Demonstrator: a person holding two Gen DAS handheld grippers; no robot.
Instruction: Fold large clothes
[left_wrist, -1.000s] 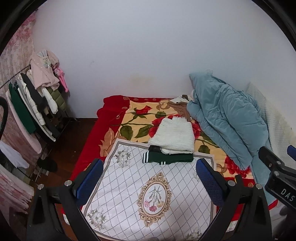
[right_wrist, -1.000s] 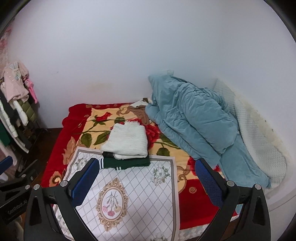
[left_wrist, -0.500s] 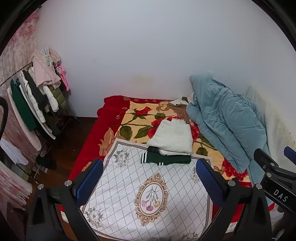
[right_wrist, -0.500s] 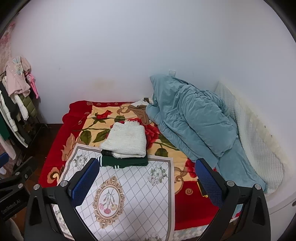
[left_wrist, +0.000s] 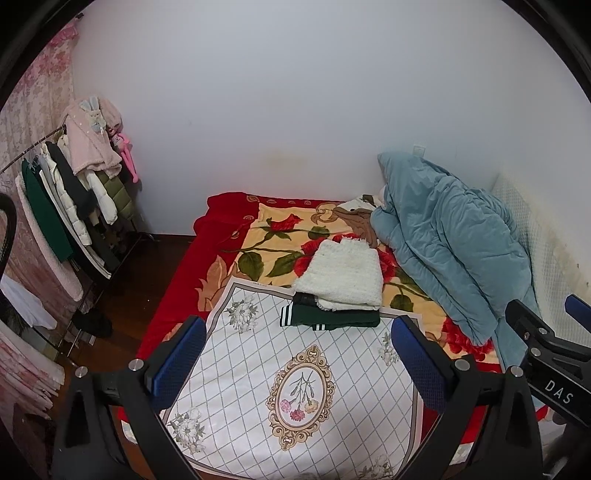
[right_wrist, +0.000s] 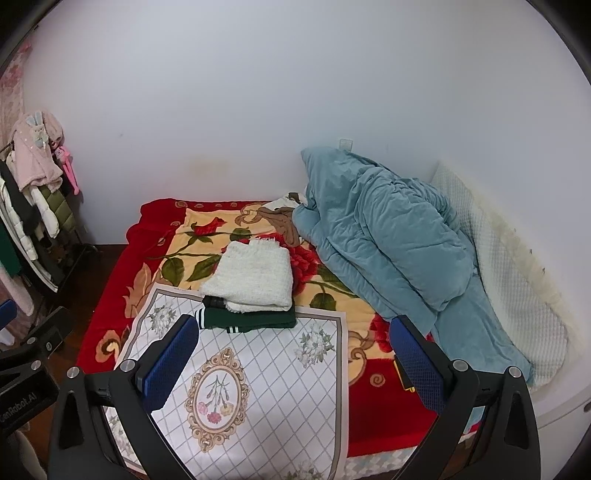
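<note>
- A folded white fuzzy knit garment (left_wrist: 341, 278) (right_wrist: 253, 277) lies on top of a folded dark green garment with white stripes (left_wrist: 328, 319) (right_wrist: 247, 319); the stack sits about mid-bed, straddling the far edge of the white mat.
- A small black piece of fabric (left_wrist: 306, 299) (right_wrist: 214, 302) shows between the two at the stack's left end.
- The white quilted mat with a diamond grid and a gold-framed flower oval (left_wrist: 295, 387) (right_wrist: 236, 391) covers the near part of the bed, reaching its near edge.
- Under the mat lies a red and cream blanket printed with large roses (left_wrist: 280, 240) (right_wrist: 192, 240), spread over the bed.
- A crumpled teal-blue quilted duvet (left_wrist: 450, 251) (right_wrist: 384, 236) is piled along the bed's right side, up to the far right corner by the wall.
- A brown cloth (left_wrist: 356, 219) (right_wrist: 280, 219) lies at the far edge, just beside the duvet.
- The left tongs (left_wrist: 299, 354) hang above the near edge of the bed, jaws spread wide, holding nothing.
- The right tongs (right_wrist: 291, 354) hang likewise above the near edge, jaws wide apart and empty.
- A rail of hanging coats and jackets (left_wrist: 74, 199) (right_wrist: 29, 206) stands on the dark floor off the bed's left side.
</note>
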